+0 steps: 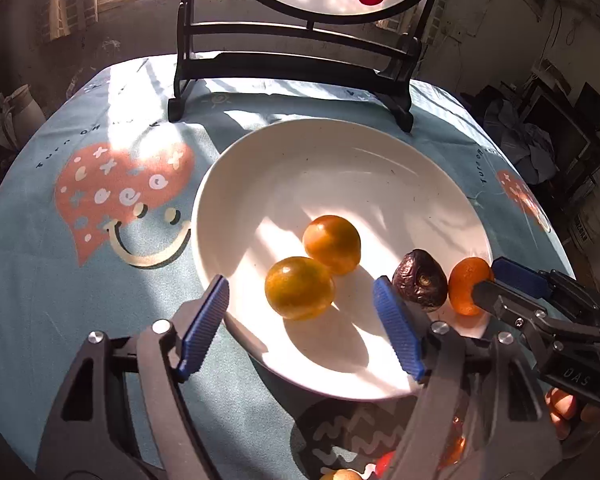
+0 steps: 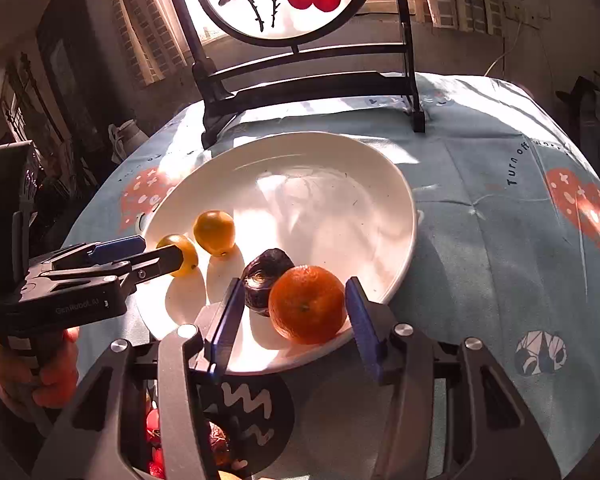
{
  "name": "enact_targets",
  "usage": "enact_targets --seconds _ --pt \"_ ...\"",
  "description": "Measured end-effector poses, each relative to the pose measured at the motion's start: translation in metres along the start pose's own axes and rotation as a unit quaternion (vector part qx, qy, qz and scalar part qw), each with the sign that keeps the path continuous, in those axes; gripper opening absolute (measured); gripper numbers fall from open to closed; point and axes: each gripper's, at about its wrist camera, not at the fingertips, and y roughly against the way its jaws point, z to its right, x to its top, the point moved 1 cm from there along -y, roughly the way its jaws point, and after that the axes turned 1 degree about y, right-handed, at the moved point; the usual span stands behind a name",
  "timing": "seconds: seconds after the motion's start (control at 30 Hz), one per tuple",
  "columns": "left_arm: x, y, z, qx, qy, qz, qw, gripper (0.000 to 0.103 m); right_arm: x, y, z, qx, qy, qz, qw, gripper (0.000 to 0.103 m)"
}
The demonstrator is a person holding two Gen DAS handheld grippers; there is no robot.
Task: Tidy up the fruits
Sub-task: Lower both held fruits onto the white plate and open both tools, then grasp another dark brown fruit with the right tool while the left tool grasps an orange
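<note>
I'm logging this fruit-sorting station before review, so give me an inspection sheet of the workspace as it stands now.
Surface: round table under a blue patterned tablecloth, sunlit in patches.
Job's things: white plate holding two yellow-orange fruits, a dark wrinkled fruit and an orange mandarin. More fruit shows at the near edge, partly hidden.
Clutter: nothing seen.
Grippers: left tool open around the nearer yellow-orange fruit, pads clear of it; right tool open either side of the mandarin, no contact visible.
Cables: a thin cord on the far wall.
Surroundings: framed round persimmon painting on a dark stand, bright window behind.
</note>
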Motion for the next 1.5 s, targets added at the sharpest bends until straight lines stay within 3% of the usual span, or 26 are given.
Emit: enact_targets --seconds 0.03,0.07,0.1,0.33,0.5,0.6,0.73,0.9,0.97,1.1,1.37,1.47,1.5 --pt "-0.001 0.010 0.001 0.005 -0.001 0.011 0.9999 0.085 0.000 0.008 -0.002 0.003 0.001 0.007 1.000 0.053" --pt "-0.002 0.019 0.002 0.009 -0.004 0.019 0.9998 0.087 -0.001 0.015 -0.003 0.005 0.003 0.012 1.000 0.065" --pt "-0.006 0.027 0.003 0.013 -0.008 0.026 0.9996 0.092 -0.003 0.023 -0.004 0.007 0.003 0.017 1.000 0.069" --pt "-0.066 0.073 -0.009 0.032 -0.004 0.042 0.9986 0.094 -0.051 0.068 -0.007 -0.010 0.039 0.035 0.999 0.069" --pt "-0.121 0.098 -0.025 0.034 0.039 0.046 0.9976 0.094 -0.096 0.082 0.009 0.003 0.007 0.013 1.000 0.069" --pt "-0.149 0.112 -0.031 0.022 0.063 0.049 0.9966 0.094 -0.112 0.085 0.010 0.004 -0.003 0.006 1.000 0.069" --pt "-0.172 0.115 -0.023 -0.004 0.051 0.036 0.9981 0.094 -0.124 0.079 0.006 -0.025 0.009 -0.016 1.000 0.069" --pt "-0.181 0.115 -0.014 0.002 0.030 0.032 0.9990 0.094 -0.131 0.072 0.000 -0.055 0.037 -0.024 0.998 0.069" --pt "-0.182 0.113 -0.011 0.005 0.026 0.028 0.9993 0.094 -0.133 0.069 -0.002 -0.068 0.047 -0.029 0.996 0.063" --pt "-0.183 0.113 0.000 0.018 -0.004 0.032 0.9993 0.094 -0.134 0.065 0.004 -0.070 0.036 -0.039 0.996 0.056" --pt "-0.184 0.111 0.016 0.005 -0.045 0.028 0.9986 0.093 -0.134 0.060 0.004 -0.071 0.034 -0.051 0.996 0.055" --pt "-0.182 0.106 0.017 -0.008 -0.044 0.020 0.9988 0.083 -0.134 0.059 0.003 -0.075 0.037 -0.050 0.995 0.055" --pt "-0.181 0.104 0.017 -0.010 -0.042 0.016 0.9989 0.075 -0.134 0.059 0.004 -0.073 0.036 -0.050 0.995 0.055"
